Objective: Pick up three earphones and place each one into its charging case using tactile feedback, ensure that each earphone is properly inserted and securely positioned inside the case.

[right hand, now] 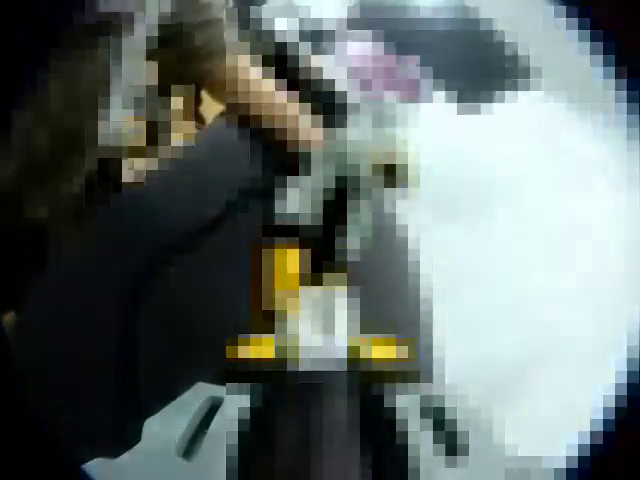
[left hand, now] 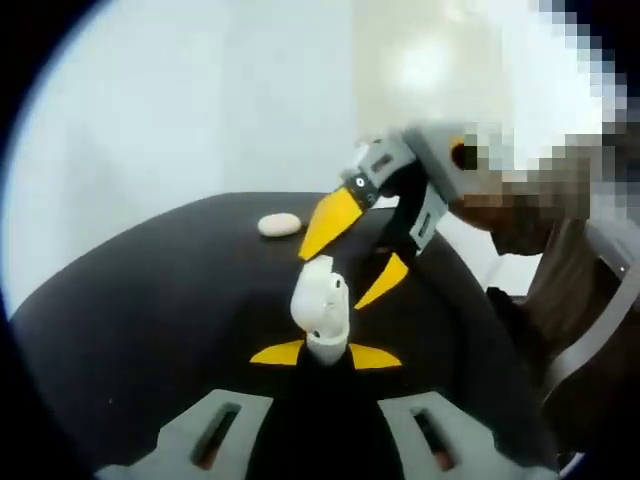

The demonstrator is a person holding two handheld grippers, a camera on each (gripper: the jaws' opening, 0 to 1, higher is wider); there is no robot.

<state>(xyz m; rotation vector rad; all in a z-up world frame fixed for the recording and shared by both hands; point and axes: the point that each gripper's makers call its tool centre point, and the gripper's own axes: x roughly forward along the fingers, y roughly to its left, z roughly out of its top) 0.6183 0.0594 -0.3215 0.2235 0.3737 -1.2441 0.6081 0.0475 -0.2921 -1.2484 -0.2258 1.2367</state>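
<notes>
My left gripper (left hand: pixel 325 355) is shut on the base of a white charging case (left hand: pixel 320 305), which stands upright above the black table (left hand: pixel 150 290). The right gripper (left hand: pixel 332 282) reaches in from the upper right, one yellow fingertip (left hand: pixel 328 225) on each side of the case's top. Whether it grips anything there is hidden. A small white oval object (left hand: pixel 279 224) lies on the table behind. The right gripper view is heavily blurred: the right gripper (right hand: pixel 320 350) shows two yellow tips with something white (right hand: pixel 322 322) between them.
A person's arm and dark sleeve (left hand: pixel 560 300) fill the right side of the left gripper view. The round black table ends against a pale wall (left hand: pixel 200 100) behind.
</notes>
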